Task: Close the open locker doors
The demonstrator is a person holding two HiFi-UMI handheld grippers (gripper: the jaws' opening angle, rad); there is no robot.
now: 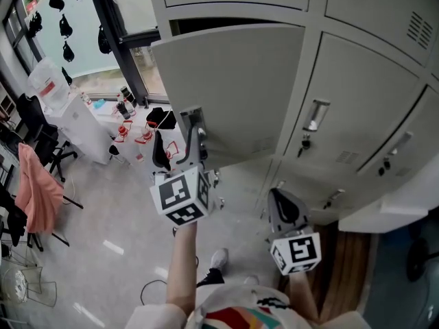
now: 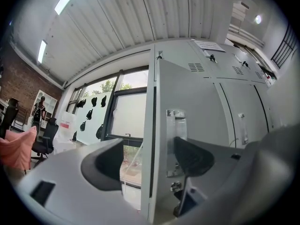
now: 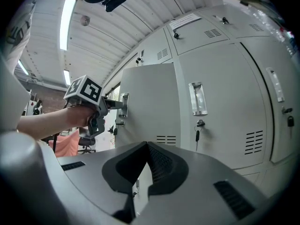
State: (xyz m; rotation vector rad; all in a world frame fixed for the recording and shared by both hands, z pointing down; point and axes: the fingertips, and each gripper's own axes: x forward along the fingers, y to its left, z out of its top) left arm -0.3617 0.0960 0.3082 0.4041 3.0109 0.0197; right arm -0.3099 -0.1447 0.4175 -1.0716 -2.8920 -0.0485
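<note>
The bank of grey lockers fills the upper right of your head view, and one open locker door stands swung out at upper centre, its handle at the door's lower left edge. Your left hand-held gripper is released, its jaws spread to either side of that edge beside the handle. Your right hand-held gripper, lower right of centre, is clenched on nothing.
</note>
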